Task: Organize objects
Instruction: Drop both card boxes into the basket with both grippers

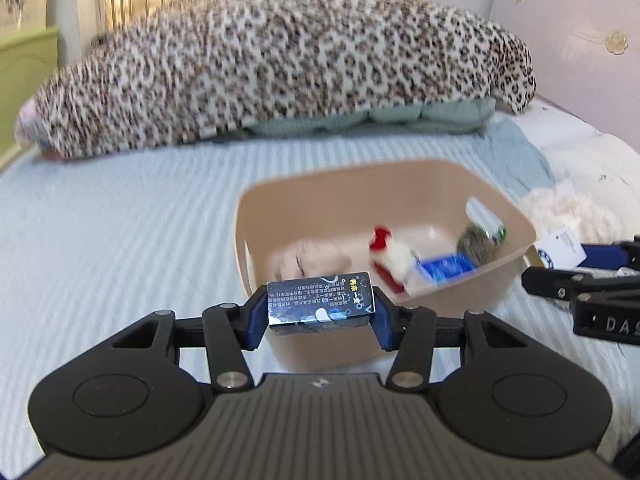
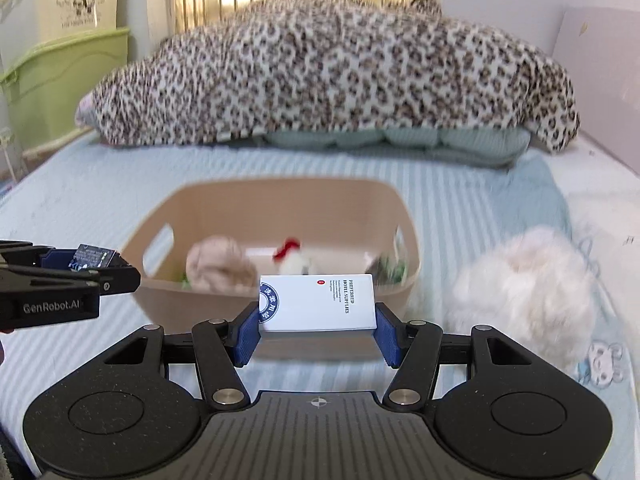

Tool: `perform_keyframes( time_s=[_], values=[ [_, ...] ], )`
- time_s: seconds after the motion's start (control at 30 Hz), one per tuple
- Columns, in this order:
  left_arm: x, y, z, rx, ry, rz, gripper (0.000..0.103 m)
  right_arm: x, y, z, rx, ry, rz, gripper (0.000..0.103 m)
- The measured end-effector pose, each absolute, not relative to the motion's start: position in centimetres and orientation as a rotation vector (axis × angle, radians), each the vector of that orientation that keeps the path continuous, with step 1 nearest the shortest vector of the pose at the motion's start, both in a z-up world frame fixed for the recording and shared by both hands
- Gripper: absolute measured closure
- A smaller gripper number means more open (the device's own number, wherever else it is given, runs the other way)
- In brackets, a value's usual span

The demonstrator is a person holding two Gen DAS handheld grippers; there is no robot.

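My left gripper (image 1: pixel 320 306) is shut on a small dark blue box (image 1: pixel 320 302) and holds it just in front of the near rim of a beige plastic basket (image 1: pixel 256 204). My right gripper (image 2: pixel 318 312) is shut on a white box (image 2: pixel 318 302) with a blue round logo, held before the basket (image 2: pixel 280 190). The basket holds a white toy with a red bow (image 1: pixel 390 256), a beige cloth (image 2: pixel 218 264), a blue carton (image 1: pixel 444 268) and a greenish packet (image 1: pixel 478 242). The left gripper with its dark box (image 2: pixel 91 258) shows at the left of the right wrist view.
The basket sits on a bed with a light blue striped sheet (image 1: pixel 120 220). A large leopard-print cushion (image 1: pixel 260 60) lies across the back. A fluffy white plush (image 2: pixel 524 284) lies right of the basket. Green and cream storage bins (image 2: pixel 64 76) stand at the left.
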State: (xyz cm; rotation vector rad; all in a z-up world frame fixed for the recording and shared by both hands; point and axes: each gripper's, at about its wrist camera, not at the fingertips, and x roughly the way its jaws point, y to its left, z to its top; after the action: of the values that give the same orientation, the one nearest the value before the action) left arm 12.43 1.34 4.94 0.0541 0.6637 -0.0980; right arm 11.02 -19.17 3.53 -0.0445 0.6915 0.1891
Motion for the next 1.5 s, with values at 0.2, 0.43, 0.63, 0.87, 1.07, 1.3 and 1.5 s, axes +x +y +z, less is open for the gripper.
perform_keyframes(
  time_s=[0.2,0.43,0.63,0.87,1.07,1.3,1.5],
  values=[
    [15.2,0.5,6.7,0.078,0.617,-0.098,0.050,13.9,-19.3,6.0,-0.046,0.628,0.176,0.047],
    [20.1,-0.4,5.3,0.053,0.679,-0.073,0.050,18.4,-18.9,5.7,-0.015,0.647,0.158,0.047],
    [23.8,-0.8,2.4,0.055,0.776,-0.053,0.050,21.6,-18.6,3.0,0.005,0.722,0.134,0.047],
    [26.0,-1.5,-1.7,0.087,0.920,-0.054,0.050,23.9,-18.4,-0.9,-0.019,0.838,0.121,0.047],
    [26.6,-1.6,-2.9,0.098,0.978,-0.053,0.048,24.6,-18.1,-2.5,-0.063,0.898,0.124,0.039],
    [25.8,-1.2,-1.3,0.069,0.942,-0.031,0.030,23.6,-18.4,-1.5,-0.047,0.853,0.122,0.019],
    [24.2,-0.5,1.1,0.033,0.881,-0.007,0.030,22.0,-19.2,0.4,-0.021,0.796,0.123,0.011]
  ],
)
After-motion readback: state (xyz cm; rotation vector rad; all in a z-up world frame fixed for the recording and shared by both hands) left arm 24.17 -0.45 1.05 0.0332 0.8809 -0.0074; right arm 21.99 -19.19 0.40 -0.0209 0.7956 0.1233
